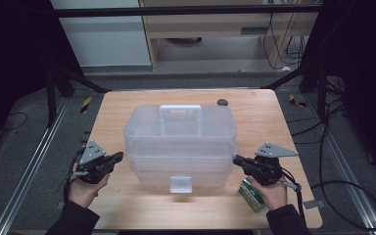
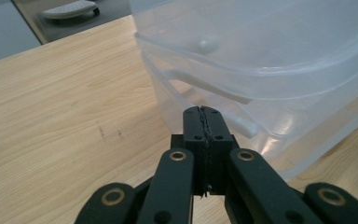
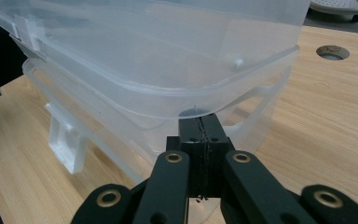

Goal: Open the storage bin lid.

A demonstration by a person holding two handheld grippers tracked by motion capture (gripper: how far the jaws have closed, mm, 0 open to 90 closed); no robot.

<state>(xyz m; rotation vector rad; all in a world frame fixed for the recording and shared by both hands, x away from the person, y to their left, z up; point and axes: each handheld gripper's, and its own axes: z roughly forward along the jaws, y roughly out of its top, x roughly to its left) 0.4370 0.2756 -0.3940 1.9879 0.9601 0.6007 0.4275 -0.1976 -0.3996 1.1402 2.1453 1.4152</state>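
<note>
A clear plastic storage box (image 1: 180, 144) with a lid, a top handle (image 1: 180, 113) and a front latch (image 1: 181, 184) stands in the middle of the wooden table (image 1: 117, 110). My left gripper (image 1: 119, 156) is at the box's left end, its jaws shut with nothing between them, tips just short of the box wall (image 2: 261, 88). My right gripper (image 1: 237, 159) is at the box's right end, jaws shut and empty too, tips right under the lid's rim (image 3: 177, 98). In the left gripper view my left gripper (image 2: 203, 111) points at the side handle ledge.
A small green and white carton (image 1: 252, 195) lies on the table by the right hand. A round cable hole (image 1: 222, 102) is in the table's far side. Black frame legs and cables surround the table on the floor.
</note>
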